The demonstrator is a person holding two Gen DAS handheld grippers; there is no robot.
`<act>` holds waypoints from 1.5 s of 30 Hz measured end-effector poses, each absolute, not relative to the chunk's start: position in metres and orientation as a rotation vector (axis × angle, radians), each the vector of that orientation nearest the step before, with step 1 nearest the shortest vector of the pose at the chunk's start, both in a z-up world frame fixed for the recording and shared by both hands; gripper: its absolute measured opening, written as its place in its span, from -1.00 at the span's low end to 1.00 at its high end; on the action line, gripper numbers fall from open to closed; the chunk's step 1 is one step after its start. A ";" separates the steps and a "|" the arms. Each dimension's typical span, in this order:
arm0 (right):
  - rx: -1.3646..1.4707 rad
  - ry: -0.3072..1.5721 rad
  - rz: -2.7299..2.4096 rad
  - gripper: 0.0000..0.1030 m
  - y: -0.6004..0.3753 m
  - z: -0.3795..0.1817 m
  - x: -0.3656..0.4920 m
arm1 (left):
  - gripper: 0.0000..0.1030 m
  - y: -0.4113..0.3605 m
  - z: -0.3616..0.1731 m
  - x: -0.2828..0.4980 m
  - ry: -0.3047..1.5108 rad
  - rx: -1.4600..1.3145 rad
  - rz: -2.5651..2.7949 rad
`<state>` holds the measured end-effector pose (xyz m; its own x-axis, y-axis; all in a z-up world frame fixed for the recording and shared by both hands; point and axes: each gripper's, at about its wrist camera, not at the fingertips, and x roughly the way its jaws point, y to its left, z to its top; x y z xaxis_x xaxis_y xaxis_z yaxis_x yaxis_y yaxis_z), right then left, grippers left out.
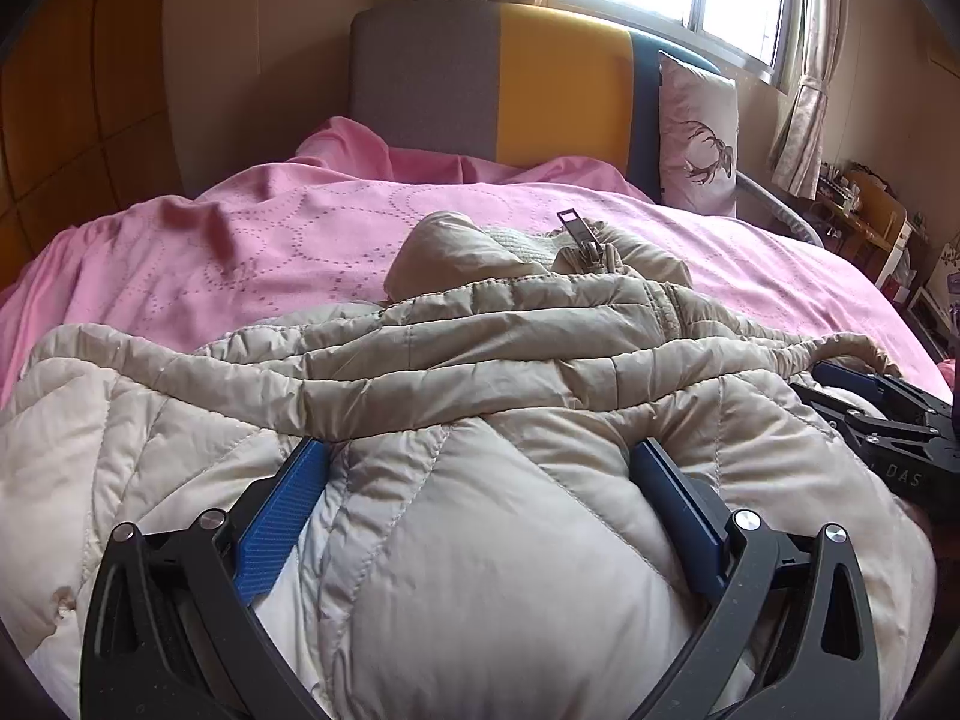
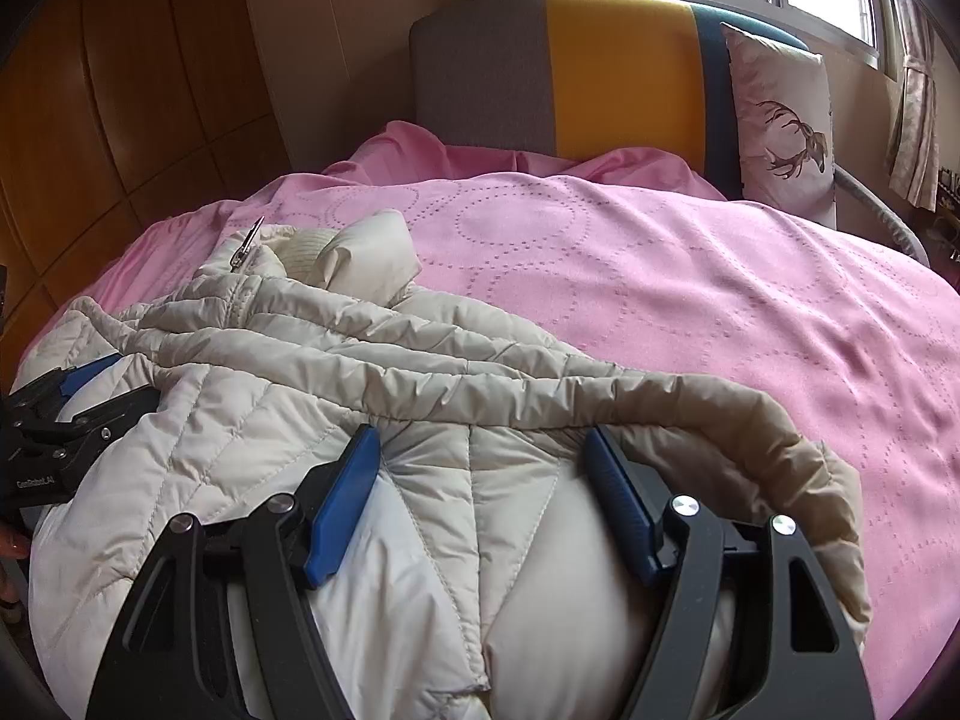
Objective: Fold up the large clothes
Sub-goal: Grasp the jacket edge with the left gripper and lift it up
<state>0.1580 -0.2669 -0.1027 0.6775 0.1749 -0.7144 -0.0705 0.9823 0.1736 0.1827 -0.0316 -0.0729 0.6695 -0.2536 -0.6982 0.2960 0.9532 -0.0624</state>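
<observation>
The cream quilted jacket (image 1: 480, 396) lies bunched on the pink bedspread (image 1: 270, 240), filling the lower half of both views, its zipper pull (image 1: 570, 225) up near the collar. My left gripper (image 1: 480, 462) clamps a thick fold of it between blue pads. My right gripper (image 2: 480, 450) does likewise, jaws wide around the padding. A deer-print pillow (image 2: 780, 120) leans on the headboard (image 2: 618, 72), upper right.

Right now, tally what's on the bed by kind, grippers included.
Beige quilted puffer jacket: 1
Pink dotted bedspread: 1
White deer-print pillow: 1
Grippers, left gripper and right gripper: 2
Total: 5
</observation>
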 end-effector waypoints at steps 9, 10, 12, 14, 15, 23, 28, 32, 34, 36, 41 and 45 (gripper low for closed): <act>0.134 0.813 0.137 0.37 -0.267 -0.103 0.158 | 0.94 0.046 -0.033 0.134 0.658 -0.052 -0.048; 0.134 0.813 0.137 0.37 -0.267 -0.103 0.158 | 0.94 0.064 -0.032 0.130 0.656 -0.074 -0.008; 0.133 0.814 0.137 0.37 -0.267 -0.103 0.158 | 0.94 0.087 -0.035 0.125 0.687 -0.087 0.050; 0.133 0.813 0.137 0.37 -0.267 -0.103 0.158 | 0.94 0.110 -0.042 0.117 0.732 -0.110 0.098; 0.133 0.814 0.137 0.37 -0.267 -0.103 0.158 | 0.94 0.121 -0.046 0.111 0.750 -0.141 0.103; 0.133 0.812 0.137 0.38 -0.267 -0.103 0.157 | 0.94 0.156 -0.089 0.082 0.875 -0.410 -0.048; 0.130 0.807 0.134 0.38 -0.267 -0.102 0.156 | 0.94 0.164 -0.092 0.088 0.900 -0.509 -0.096; 0.126 0.806 0.132 0.38 -0.268 -0.101 0.156 | 0.94 0.167 -0.084 0.057 0.808 -0.552 -0.041; 0.126 0.807 0.133 0.38 -0.267 -0.101 0.156 | 0.94 0.169 -0.084 0.033 0.767 -0.598 0.000; 0.126 0.807 0.133 0.38 -0.267 -0.102 0.156 | 0.94 0.168 -0.090 0.008 0.766 -0.681 -0.005; 0.124 0.807 0.132 0.38 -0.267 -0.101 0.156 | 0.93 0.146 -0.106 -0.012 0.864 -0.788 -0.199; 0.120 0.803 0.130 0.40 -0.268 -0.100 0.154 | 0.93 0.134 -0.107 0.011 0.844 -0.841 -0.311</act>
<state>0.1539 -0.2679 -0.0995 0.6874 0.1609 -0.7083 -0.0701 0.9853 0.1557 0.0107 0.1342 -0.1066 0.6440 -0.5503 -0.5315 -0.0745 0.6463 -0.7594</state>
